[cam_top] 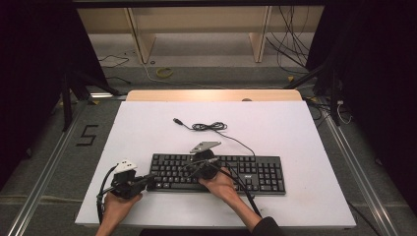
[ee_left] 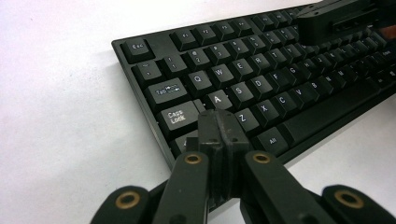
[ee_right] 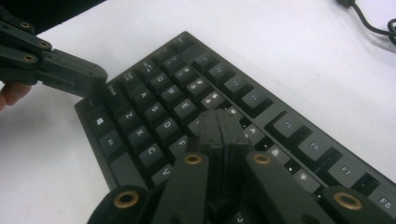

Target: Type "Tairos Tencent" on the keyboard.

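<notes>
A: High view: keyboard (cam_top: 216,173) lies at the near middle of the white table (cam_top: 275,128). Left gripper (cam_top: 149,181) at its left end, right gripper (cam_top: 189,166) over the left-centre keys.

B: Left gripper view?

A: Jaws together, tip over the Shift key (ee_left: 183,141).

B: Right gripper view?

A: Jaws together above the mid rows. Judged: key-pressing step; next needs a straight push down.
</notes>
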